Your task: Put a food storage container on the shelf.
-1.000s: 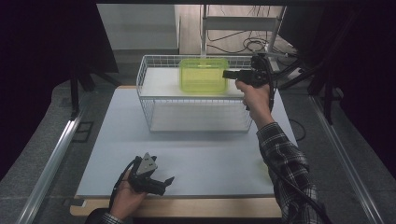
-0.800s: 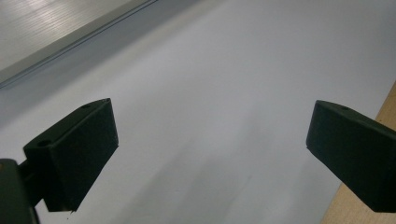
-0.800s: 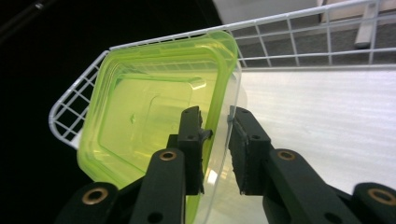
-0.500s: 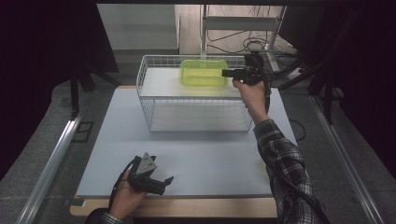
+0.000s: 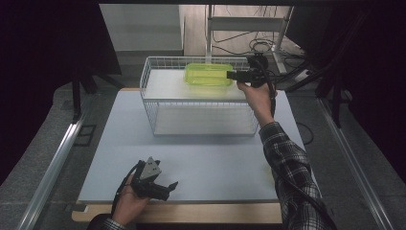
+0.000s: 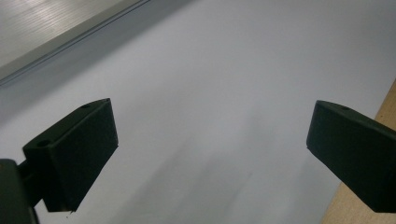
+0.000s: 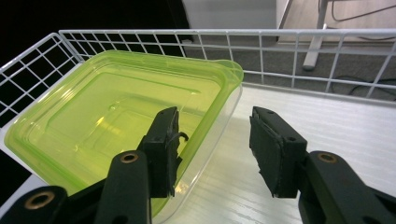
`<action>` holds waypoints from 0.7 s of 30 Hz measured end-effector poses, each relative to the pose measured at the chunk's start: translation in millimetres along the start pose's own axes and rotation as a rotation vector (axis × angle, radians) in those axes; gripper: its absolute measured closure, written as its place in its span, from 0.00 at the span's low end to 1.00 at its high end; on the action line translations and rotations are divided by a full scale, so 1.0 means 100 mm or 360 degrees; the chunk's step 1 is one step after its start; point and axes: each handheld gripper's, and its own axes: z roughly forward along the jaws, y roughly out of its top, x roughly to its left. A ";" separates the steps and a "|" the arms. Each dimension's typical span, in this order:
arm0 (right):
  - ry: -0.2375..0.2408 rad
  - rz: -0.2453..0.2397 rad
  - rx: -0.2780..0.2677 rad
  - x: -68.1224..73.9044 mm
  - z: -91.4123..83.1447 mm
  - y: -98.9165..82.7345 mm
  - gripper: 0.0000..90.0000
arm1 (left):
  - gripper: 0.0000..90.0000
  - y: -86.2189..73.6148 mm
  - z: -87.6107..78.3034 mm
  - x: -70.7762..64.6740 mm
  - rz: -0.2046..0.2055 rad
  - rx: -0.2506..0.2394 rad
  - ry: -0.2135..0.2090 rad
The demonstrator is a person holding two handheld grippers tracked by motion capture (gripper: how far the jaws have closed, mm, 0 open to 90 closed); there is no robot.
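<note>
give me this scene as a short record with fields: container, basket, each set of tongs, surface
container: translucent lime-green plastic box with lid, lying in the basket's far right part
basket: white wire basket with a pale floor, at the far side of the table
right tongs: jaws have just been opening, one jaw over the lid, the other outside the box wall, pads apart from it
left tongs: open, nothing between the jaws, low over the mat near the front edge
surface: light grey mat on a wooden table

Left hand-held gripper: jaws wide apart, nothing between them. Below, pale desk surface. Wooden edge at right, metal rail upper left.
</note>
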 end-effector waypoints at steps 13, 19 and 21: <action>0.0085 -0.0166 -0.0021 0.18 -0.30 -0.06 0.76 | 0.02 0.00 0.00 -0.01 -0.0009 -0.0010 0.0008; 0.0130 -0.0223 -0.0033 0.26 -0.38 -0.14 0.70 | 0.02 0.01 -0.02 0.00 -0.0062 -0.0042 -0.0023; 0.0134 -0.0250 -0.0043 0.28 -0.41 -0.17 0.62 | 0.02 0.01 -0.02 0.00 -0.0070 -0.0043 -0.0030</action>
